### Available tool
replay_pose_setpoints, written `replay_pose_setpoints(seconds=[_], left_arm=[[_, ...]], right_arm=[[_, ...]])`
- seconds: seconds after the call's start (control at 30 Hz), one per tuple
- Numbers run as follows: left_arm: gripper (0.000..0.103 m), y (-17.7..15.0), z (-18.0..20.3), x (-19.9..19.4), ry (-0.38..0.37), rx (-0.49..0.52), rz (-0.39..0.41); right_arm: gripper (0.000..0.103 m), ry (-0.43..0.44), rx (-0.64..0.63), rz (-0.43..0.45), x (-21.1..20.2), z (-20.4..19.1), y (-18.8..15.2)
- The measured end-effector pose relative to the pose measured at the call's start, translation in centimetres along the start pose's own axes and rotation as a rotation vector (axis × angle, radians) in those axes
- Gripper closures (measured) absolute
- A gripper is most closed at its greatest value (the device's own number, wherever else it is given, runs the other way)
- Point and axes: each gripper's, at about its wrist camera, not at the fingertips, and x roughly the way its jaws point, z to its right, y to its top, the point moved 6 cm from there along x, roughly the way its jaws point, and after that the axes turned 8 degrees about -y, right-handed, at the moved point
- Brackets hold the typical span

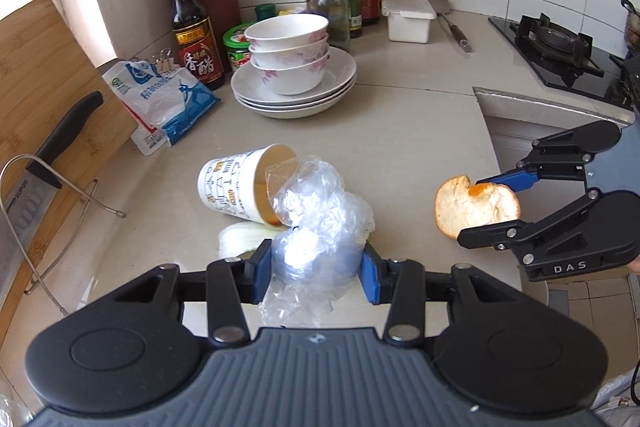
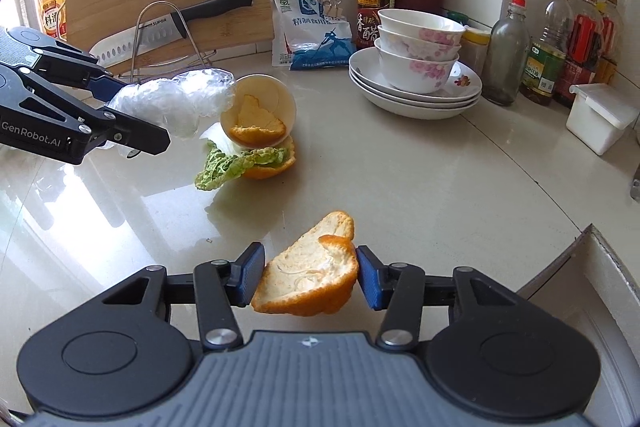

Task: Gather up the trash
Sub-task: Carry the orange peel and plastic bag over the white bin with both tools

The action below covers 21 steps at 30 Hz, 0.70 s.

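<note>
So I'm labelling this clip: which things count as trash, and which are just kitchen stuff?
Trash: plastic wrap in left gripper; peel in right gripper; cup; cabbage leaf; second peel.
Bystanders: bowls, plates, vinegar, knife.

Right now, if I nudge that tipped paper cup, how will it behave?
The paper cup lies on its side, so it probably rolls in a curve. It looks thin and light, likely sliding or crushing easily. The orange peel inside may spill out.
</note>
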Motion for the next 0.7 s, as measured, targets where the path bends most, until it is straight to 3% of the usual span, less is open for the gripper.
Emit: replay_pose_setpoints(seconds=[0.37, 0.7], left_arm=[[0.06, 1.9, 7.4, 2.7, -0.164, 0.123, -0.006], [0.06, 3.4, 17.2, 6.2, -0.348, 0.19, -0.031]], right_arm=[[0.048, -0.127, 0.103, -0.013, -4.7, 4.6, -4.1], [0.048, -0.255, 0.242, -0.082, -7.2, 10.0, -11.3]])
